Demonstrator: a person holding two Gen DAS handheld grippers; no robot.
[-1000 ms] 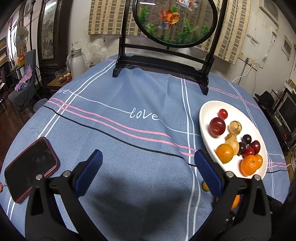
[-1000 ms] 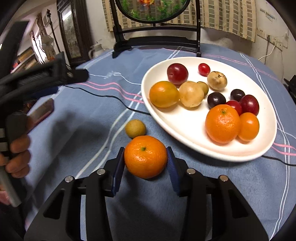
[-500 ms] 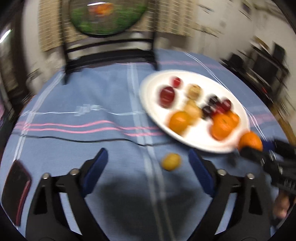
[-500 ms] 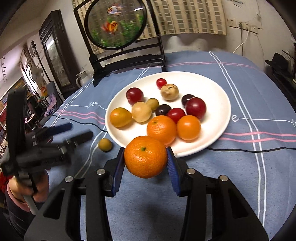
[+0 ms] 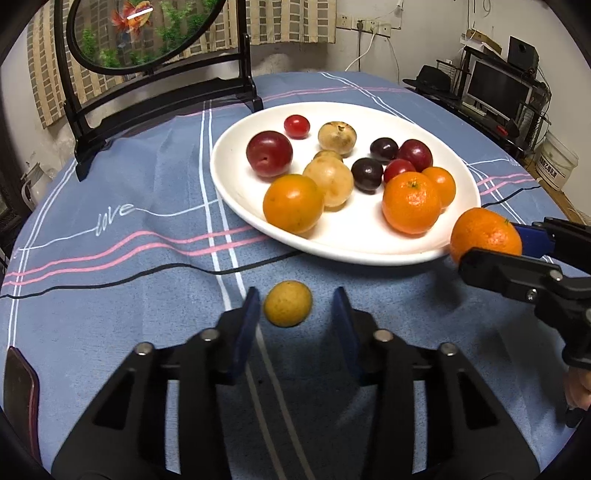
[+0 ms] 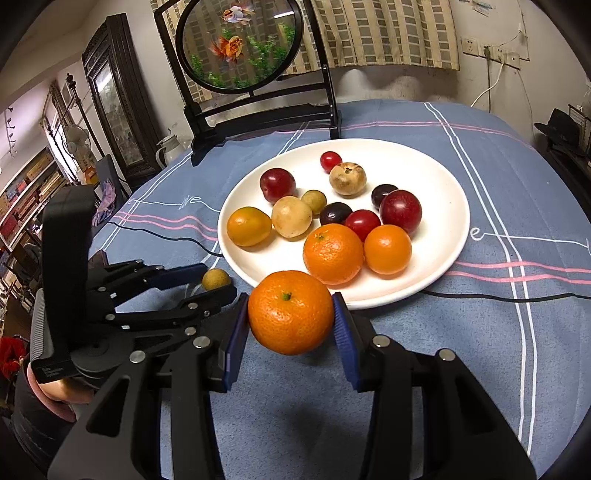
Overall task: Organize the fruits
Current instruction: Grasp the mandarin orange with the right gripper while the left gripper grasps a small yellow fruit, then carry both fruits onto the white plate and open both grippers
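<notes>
Left edge of the left wrist view: a dark phone with a red rim lies on the blue striped tablecloth.

My left gripper sits low over the cloth with its blue pads spread wider than the small yellow-brown fruit between them. The fruit is close to the left pad, with a clearer gap to the right pad; no pinch. From the right wrist view the same fruit shows between my left gripper's fingers, just beside the near-left rim of the plate.

The white oval plate lies past that fruit, in front of the black-framed goldfish screen. On it: a dark red plum, a cherry tomato, pale brown round fruits, dark plums, three orange citrus.

My right gripper pinches a mandarin, both blue pads pressed on its sides. The fruit is lifted off the cloth, its shadow below, stem scar facing up. It hangs at the near rim of the plate, just in front of the largest orange there. In the left wrist view the mandarin sits at the plate's right rim, outside the bowl.
</notes>
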